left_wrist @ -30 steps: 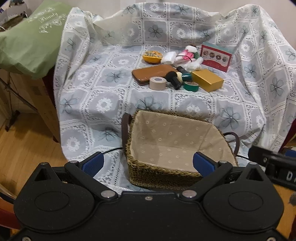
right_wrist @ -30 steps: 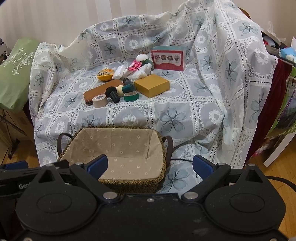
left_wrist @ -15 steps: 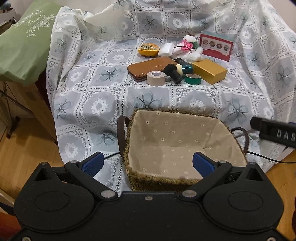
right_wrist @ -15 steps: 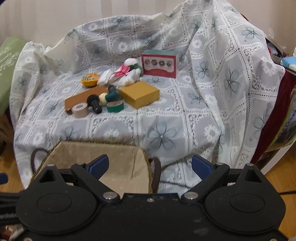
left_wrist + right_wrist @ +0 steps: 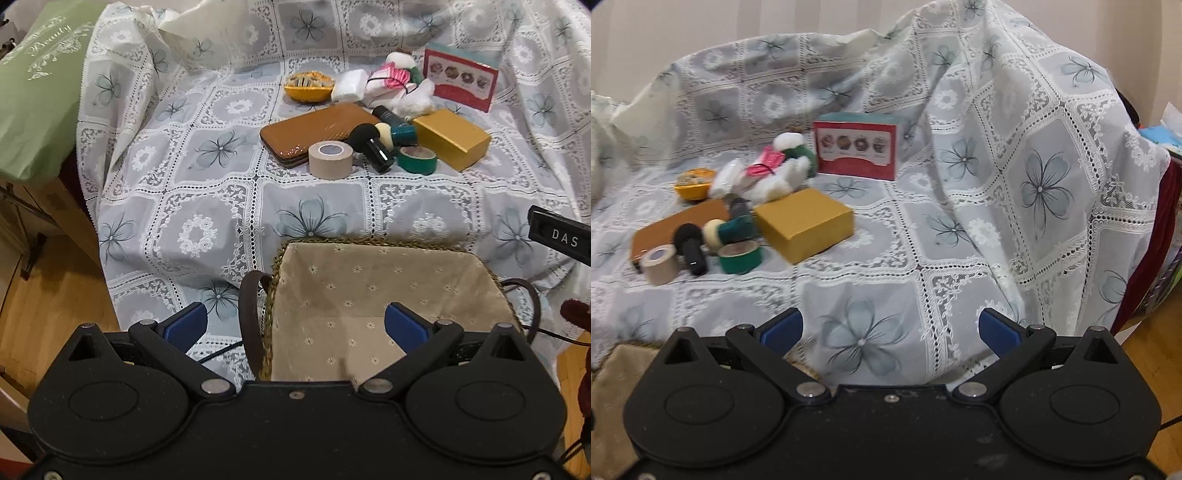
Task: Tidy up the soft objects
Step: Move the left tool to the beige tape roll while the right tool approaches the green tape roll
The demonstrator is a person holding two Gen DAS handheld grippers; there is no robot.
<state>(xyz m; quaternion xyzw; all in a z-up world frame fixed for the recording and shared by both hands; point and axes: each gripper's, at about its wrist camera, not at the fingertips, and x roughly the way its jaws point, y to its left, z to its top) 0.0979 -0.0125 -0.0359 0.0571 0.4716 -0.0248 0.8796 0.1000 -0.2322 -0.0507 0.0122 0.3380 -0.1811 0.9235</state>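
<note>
- The white plush toy [image 5: 783, 173] is being shown lying in the far clutter, between the orange bowl [image 5: 692, 182] and the red box [image 5: 855, 155], long axis running left to right.
- The basket [image 5: 369, 295] is being seen near, long side across the view.
- The left gripper [image 5: 295, 326] is being held wide apart over the basket's left rim, empty, pointing steeply down.
- The right gripper [image 5: 890, 330] is being held apart, its jaws just widened, nothing between them.
- Everything is being carried on a lace cloth [image 5: 960, 240] with a flower pattern; wood floor [image 5: 44, 295] is being seen below.
</note>
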